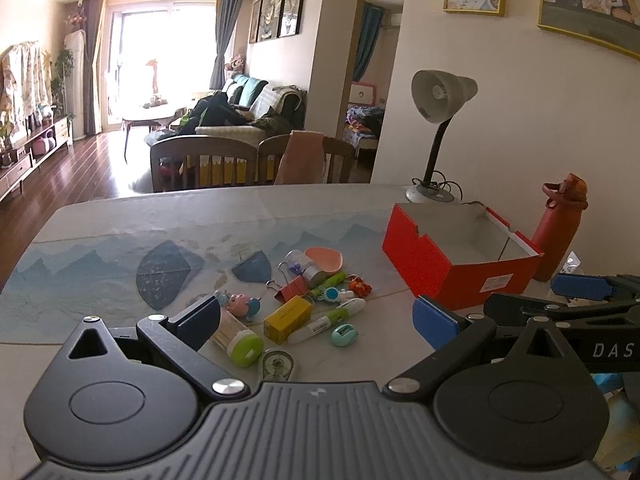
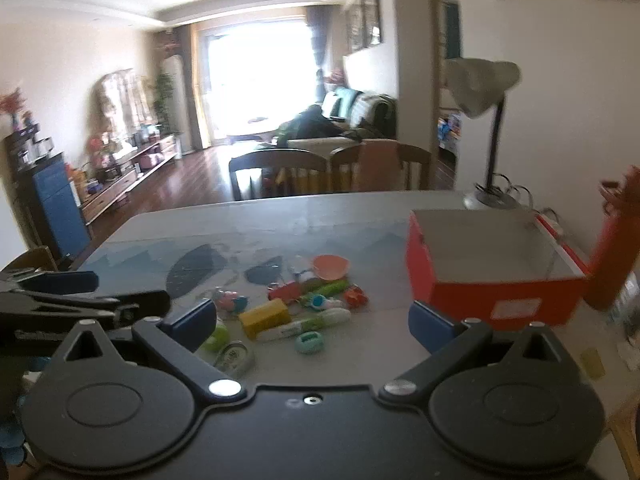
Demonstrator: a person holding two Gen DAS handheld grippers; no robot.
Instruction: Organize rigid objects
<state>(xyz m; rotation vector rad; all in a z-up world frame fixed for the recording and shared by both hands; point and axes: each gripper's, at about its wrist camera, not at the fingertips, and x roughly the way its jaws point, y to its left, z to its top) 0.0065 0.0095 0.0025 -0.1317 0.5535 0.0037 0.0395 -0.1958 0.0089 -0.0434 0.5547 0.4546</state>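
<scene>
A pile of small items lies mid-table: a yellow box (image 1: 287,318), a white-green pen (image 1: 330,319), a teal sharpener (image 1: 344,335), a red binder clip (image 1: 291,289), a green-capped tube (image 1: 240,340) and an orange dish (image 1: 324,259). An open red box (image 1: 456,276) stands to their right, empty inside. My left gripper (image 1: 318,318) is open and empty, just short of the pile. My right gripper (image 2: 312,322) is open and empty, also near the pile; the yellow box (image 2: 264,317) and red box (image 2: 492,280) show blurred there.
A red water bottle (image 1: 558,228) and a grey desk lamp (image 1: 434,132) stand behind and right of the red box. Two wooden chairs (image 1: 208,164) sit at the table's far edge. A blue patterned mat (image 1: 120,268) covers the table.
</scene>
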